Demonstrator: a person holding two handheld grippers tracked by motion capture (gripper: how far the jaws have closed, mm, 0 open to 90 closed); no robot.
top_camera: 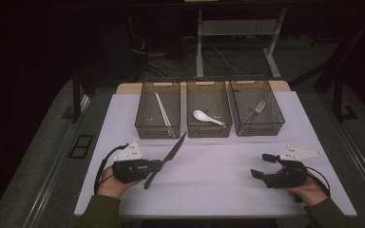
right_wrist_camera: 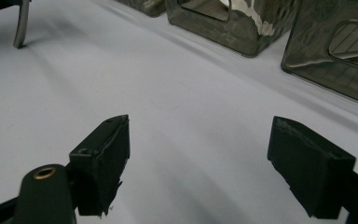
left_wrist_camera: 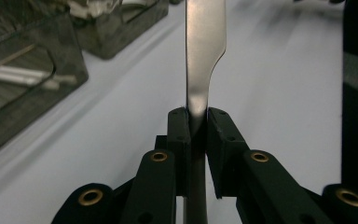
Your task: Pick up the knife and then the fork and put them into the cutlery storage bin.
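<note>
White table (top_camera: 209, 171) in dark room

One high camera facing forward-down over the white table (top_camera: 218, 171), two close low gripper cameras sharing its surface.

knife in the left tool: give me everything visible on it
The knife looks like dark metal: a long, narrow blade tapering to a point, and a slim handle. The left tool is shut on it near where blade meets handle. It is held above the white table, tip slanting toward the bins, handle end hanging below the jaws.
</note>
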